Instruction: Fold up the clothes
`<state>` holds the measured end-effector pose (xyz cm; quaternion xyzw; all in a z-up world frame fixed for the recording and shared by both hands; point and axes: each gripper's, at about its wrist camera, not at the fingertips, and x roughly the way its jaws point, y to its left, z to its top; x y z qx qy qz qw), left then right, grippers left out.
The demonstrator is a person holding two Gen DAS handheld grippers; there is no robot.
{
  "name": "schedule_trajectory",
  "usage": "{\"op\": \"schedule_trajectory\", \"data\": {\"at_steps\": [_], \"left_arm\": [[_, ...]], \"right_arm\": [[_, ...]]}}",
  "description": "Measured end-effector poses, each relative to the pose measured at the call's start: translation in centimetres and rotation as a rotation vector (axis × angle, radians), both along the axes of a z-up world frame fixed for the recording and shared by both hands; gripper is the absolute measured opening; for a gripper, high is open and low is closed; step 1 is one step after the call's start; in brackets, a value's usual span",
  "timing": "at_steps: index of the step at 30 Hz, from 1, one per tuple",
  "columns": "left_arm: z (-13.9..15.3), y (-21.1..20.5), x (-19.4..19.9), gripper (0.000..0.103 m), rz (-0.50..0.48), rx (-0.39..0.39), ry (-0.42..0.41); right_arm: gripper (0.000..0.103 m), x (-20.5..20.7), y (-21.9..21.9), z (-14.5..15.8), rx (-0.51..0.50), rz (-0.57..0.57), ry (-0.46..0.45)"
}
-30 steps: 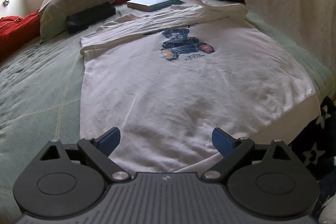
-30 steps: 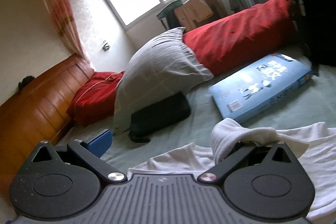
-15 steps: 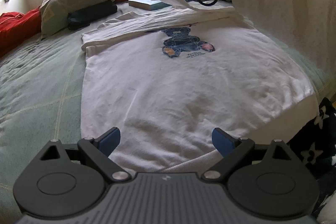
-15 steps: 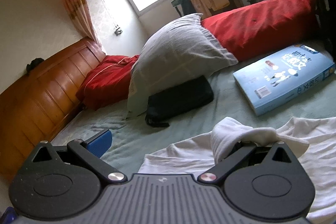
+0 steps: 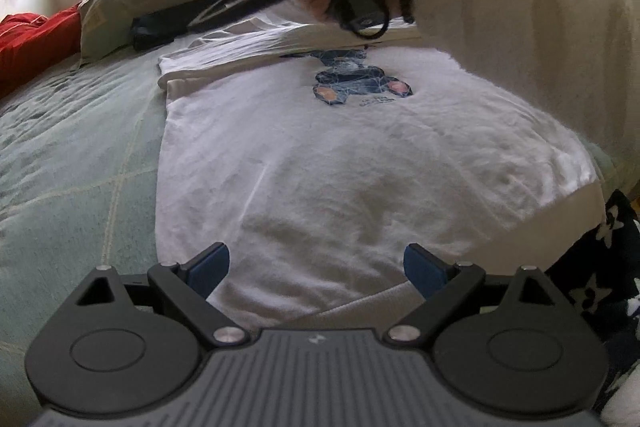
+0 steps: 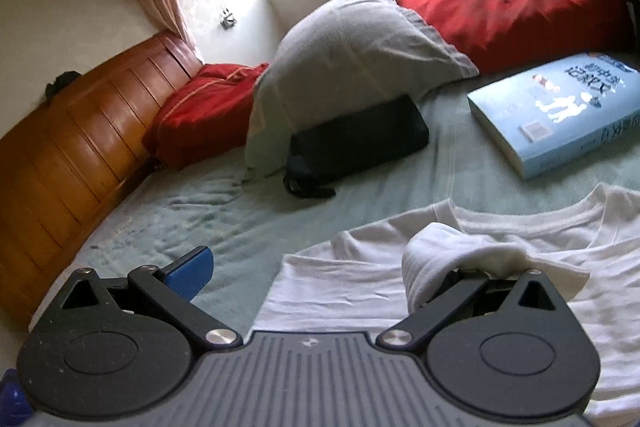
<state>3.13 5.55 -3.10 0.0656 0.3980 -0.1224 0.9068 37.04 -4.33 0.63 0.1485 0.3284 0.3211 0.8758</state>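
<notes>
A white sweatshirt with a blue bear print lies flat, front up, on a green bedspread. The left gripper hovers over the sweatshirt's hem, fingers spread wide and empty. The right gripper, above the sweatshirt's collar end, is also spread wide, with the sleeve cuff draped over one finger. A grey pillow and a blue book lie beyond the sweatshirt's collar
</notes>
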Motion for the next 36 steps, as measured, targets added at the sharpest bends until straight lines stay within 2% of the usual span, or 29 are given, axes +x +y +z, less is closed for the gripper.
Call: {"op": "schedule_trajectory", "data": {"at_steps": [9,15,18,22,26,29,36], "left_arm": [[-0.3,0.3,-0.1,0.094,0.008,-0.013,-0.001],[-0.3,0.3,-0.2,0.094,-0.009,-0.026,-0.010],[-0.4,0.3,-0.1,0.094,-0.020,-0.028,-0.017],[-0.3,0.3,0.5,0.094,-0.017,-0.031,-0.025],[-0.1,0.1,0.5,0.094,-0.028,-0.042,-0.034],[-0.2,0.1,0.4,0.094,-0.032,-0.044,-0.032],[-0.3,0.3,0.4,0.094,-0.029,-0.048,-0.031]], "right_arm": [[0.103,0.1,-0.6,-4.2,0.000,0.039,0.137],[0.103,-1.3,-5.9,-3.8,0.104,0.044,0.238],[0.103,-1.5,-9.3,-2.7,0.149,-0.007,0.247],[0.103,0.0,-11.9,-2.2,0.146,-0.144,0.270],[0.103,2.1,-10.7,-4.1,0.160,-0.168,0.371],[0.103,2.5,-8.0,-4.6,0.168,-0.135,0.390],[0.103,1.6,-0.1,-2.1,0.212,0.073,0.337]]}}
